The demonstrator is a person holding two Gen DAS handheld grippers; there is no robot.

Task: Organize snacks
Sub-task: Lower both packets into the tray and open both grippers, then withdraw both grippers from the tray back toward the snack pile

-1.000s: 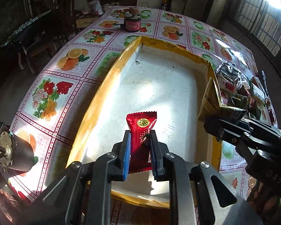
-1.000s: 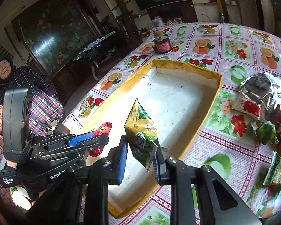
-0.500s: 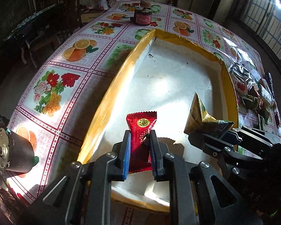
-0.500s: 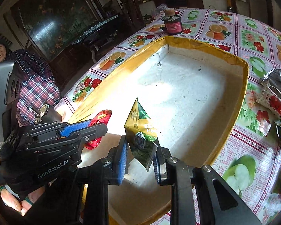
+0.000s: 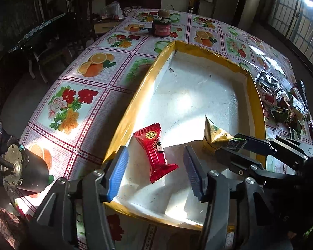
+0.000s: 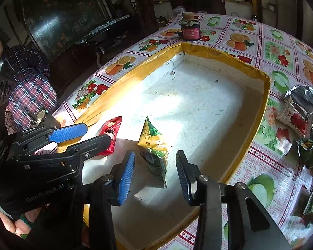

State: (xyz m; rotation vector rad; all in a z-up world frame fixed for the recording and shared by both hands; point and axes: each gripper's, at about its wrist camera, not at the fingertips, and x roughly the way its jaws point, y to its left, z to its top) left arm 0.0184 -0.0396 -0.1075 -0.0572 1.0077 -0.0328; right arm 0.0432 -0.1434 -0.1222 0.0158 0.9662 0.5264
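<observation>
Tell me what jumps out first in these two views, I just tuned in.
The big yellow-rimmed box with its sunlit white floor fills the middle of the flowered tablecloth. Near its close end lie a red snack packet between the opening left gripper and a yellow-green triangular packet between the opening right gripper; neither is pressed by the pads. A heap of loose snacks waits outside the box's right wall.

Lighting: hard sunlight from the windows (image 5: 298,18) at upper right of the left wrist view; room behind dim, near black. Glare: white patch blown out on the tray (image 5: 189,104) floor; sheen on the tablecloth (image 5: 77,104) and foil packets (image 6: 302,100). Shadows: sharp, dark, cast by both tools across the tray floor. Distortion: strong fisheye bend, black vignette at corners. Focus: centre sharp, edges soft.
</observation>
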